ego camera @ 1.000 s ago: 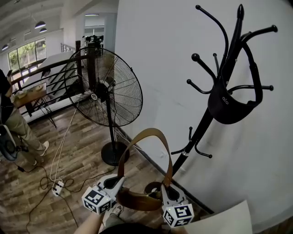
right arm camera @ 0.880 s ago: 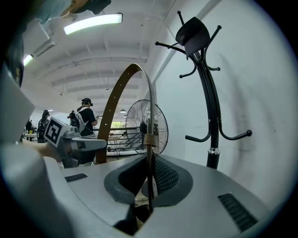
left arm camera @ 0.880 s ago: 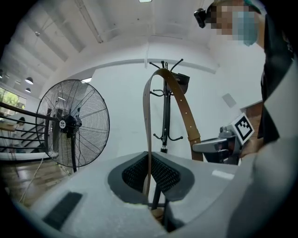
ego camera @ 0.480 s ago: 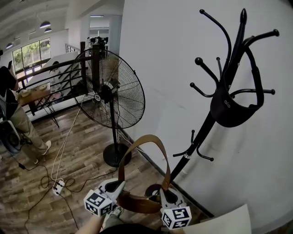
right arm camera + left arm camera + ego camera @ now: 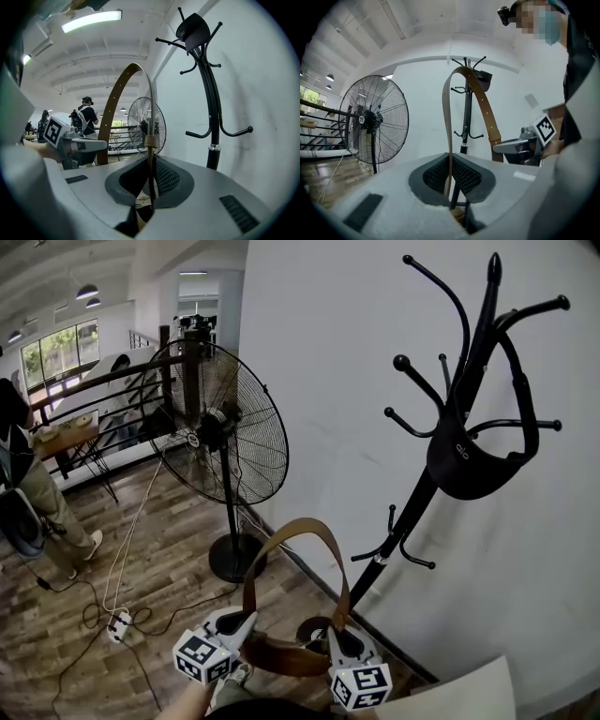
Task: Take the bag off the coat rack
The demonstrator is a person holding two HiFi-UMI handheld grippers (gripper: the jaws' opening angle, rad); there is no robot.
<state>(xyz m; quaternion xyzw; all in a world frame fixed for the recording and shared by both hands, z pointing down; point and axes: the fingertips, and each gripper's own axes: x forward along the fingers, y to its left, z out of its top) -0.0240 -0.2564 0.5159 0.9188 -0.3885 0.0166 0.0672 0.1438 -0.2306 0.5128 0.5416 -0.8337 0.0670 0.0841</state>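
The head view takes in the whole scene. The brown bag hangs low and near, slung between the left tongs and the right tongs, well clear of the coat rack, which stands to the right against the white wall. The bag's strap arches up above both tongs. A black bag hangs high on the rack's hooks. A standing fan is further left on the wooden floor, with a power strip lying near it and a person at the far left.

Only the two gripper views show the grips themselves. In the left gripper view the strap runs edge-on between the ribbed pads, which are clenched on it, and the right tongs with their marker cube show at the right. In the right gripper view the pads are likewise clenched on the strap, just below its keeper loop. This view alone shows a ceiling light and another person by the far railing.
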